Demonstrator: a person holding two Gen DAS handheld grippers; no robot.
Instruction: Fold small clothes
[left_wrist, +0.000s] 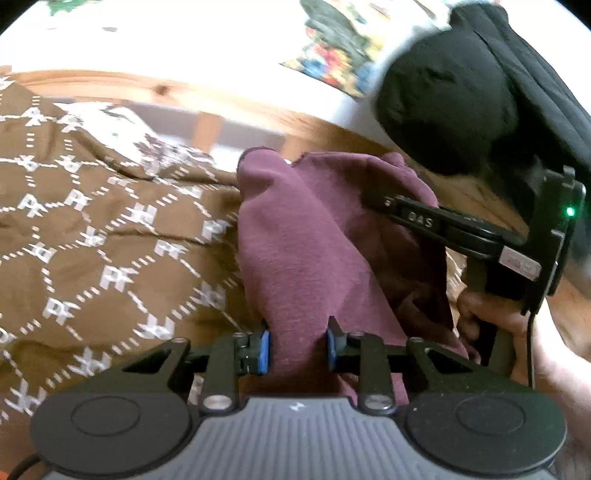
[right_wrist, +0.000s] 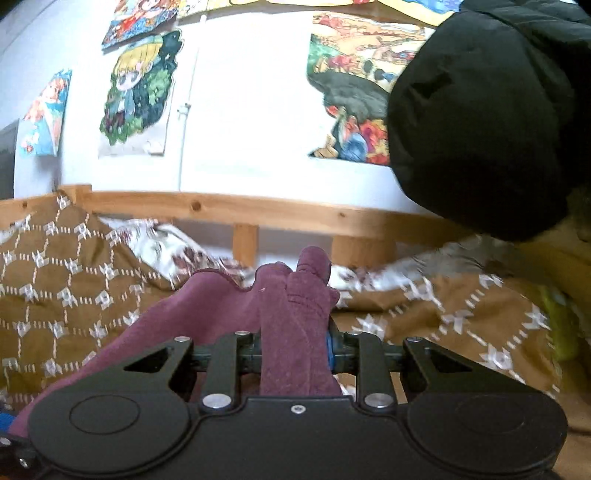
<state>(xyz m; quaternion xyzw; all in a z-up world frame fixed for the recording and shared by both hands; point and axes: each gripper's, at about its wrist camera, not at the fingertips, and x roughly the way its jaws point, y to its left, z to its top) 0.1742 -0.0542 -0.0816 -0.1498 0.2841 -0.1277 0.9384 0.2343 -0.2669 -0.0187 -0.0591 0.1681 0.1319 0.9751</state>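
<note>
- Far L of my left claw: brown bedspread w/ white diamond print, rumpled, running under & past the claw.
- Beyond it, ahead-left: a white patterned cloth lying on the spread, then a wooden bed rail and a white wall.
- Left claw itself: blue pads pinching a fold of the maroon garment; cloth fills the gap between them, bunches up ahead of the tips and drapes off to the R.
- R of left claw: my right claw seen side-on, biting the same garment's far edge; my hand grips its handle lower down.
- Above that claw: a black padded item, blurred, can't tell what it is.
- Right cam, far L of the right claw: same brown spread, w/ posters on the wall above the rail.
- Maroon garment squeezed between the right claw's pads, one blue pad showing on the R, the other hidden by cloth.
- From the pinch the garment sticks up ahead of the tips in a lumpy ridge; a wide flap falls away L, down past the claw body.
- R of right claw: more brown spread, a bit of yellow-green at the edge, too blurred to ID.
- Upper R: the black padded item again, in front of a big colourful poster.
</note>
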